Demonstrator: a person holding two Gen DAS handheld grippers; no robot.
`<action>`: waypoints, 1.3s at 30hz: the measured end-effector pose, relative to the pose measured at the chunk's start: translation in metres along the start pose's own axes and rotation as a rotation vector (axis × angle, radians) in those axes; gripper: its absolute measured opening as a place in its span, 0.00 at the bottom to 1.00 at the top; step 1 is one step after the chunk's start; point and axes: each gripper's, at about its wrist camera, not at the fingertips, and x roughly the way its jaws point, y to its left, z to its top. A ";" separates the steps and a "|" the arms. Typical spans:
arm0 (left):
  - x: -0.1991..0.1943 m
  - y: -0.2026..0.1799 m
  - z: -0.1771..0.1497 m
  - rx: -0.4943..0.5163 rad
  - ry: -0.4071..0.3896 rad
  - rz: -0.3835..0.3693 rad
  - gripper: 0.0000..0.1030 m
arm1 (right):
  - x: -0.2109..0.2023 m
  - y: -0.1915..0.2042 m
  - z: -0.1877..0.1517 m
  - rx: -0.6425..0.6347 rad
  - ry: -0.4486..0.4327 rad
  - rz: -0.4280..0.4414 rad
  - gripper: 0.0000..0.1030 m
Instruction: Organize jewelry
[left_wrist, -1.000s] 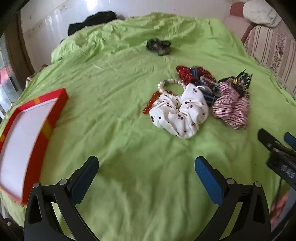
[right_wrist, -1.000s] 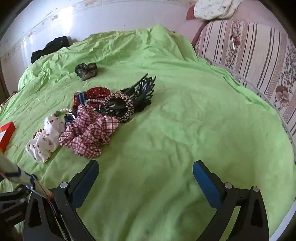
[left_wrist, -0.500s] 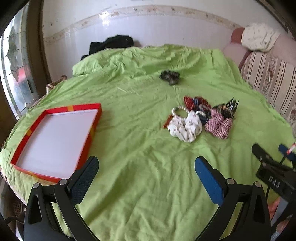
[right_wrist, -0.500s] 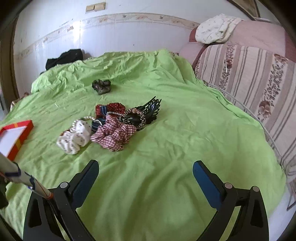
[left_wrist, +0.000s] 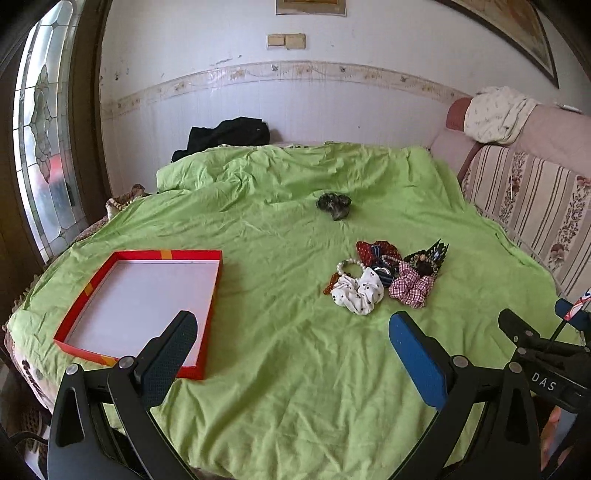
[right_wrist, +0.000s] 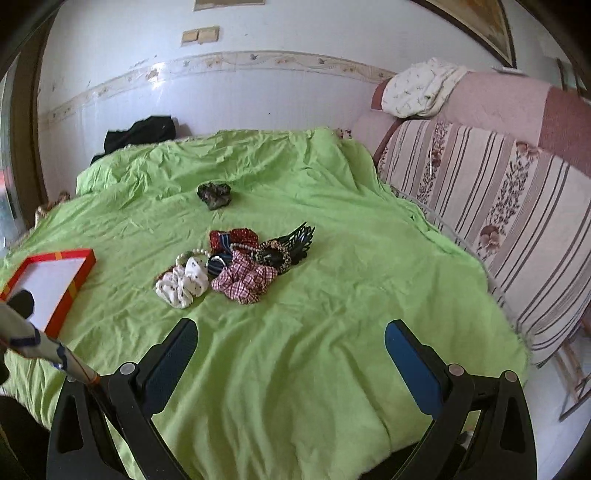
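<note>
A pile of accessories lies mid-bed on the green sheet: a white cherry-print scrunchie (left_wrist: 357, 292) (right_wrist: 181, 285), a red plaid scrunchie (left_wrist: 412, 287) (right_wrist: 245, 280), a pearl bracelet (left_wrist: 349, 264), a red dotted scrunchie (left_wrist: 371, 249), a leopard scrunchie (right_wrist: 275, 254) and a black hair claw (right_wrist: 300, 236). A dark scrunchie (left_wrist: 334, 205) (right_wrist: 215, 195) lies apart, farther back. A red-rimmed shallow box (left_wrist: 88, 290) (right_wrist: 75, 284) sits at the left. My left gripper (left_wrist: 291, 347) and right gripper (right_wrist: 290, 350) are both open and empty, held well back from the pile.
The green sheet (left_wrist: 277, 369) covers a round bed. A striped floral sofa (right_wrist: 498, 206) stands along the right edge. Black clothing (left_wrist: 229, 134) lies at the far edge by the wall. A glazed door (left_wrist: 40, 147) is at the left.
Both grippers have pulled back and up from the pile, so the whole bed, box and wall now show. Nothing on the bed has moved.
</note>
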 end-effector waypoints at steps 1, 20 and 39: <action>-0.002 0.003 -0.001 -0.006 0.001 -0.003 1.00 | -0.003 0.002 0.001 -0.011 0.005 -0.002 1.00; 0.040 0.033 -0.007 -0.020 0.095 0.124 1.00 | 0.022 0.014 0.009 -0.084 0.066 -0.051 1.00; 0.110 0.006 -0.005 0.074 0.239 0.066 1.00 | 0.103 -0.001 0.012 -0.035 0.203 -0.023 1.00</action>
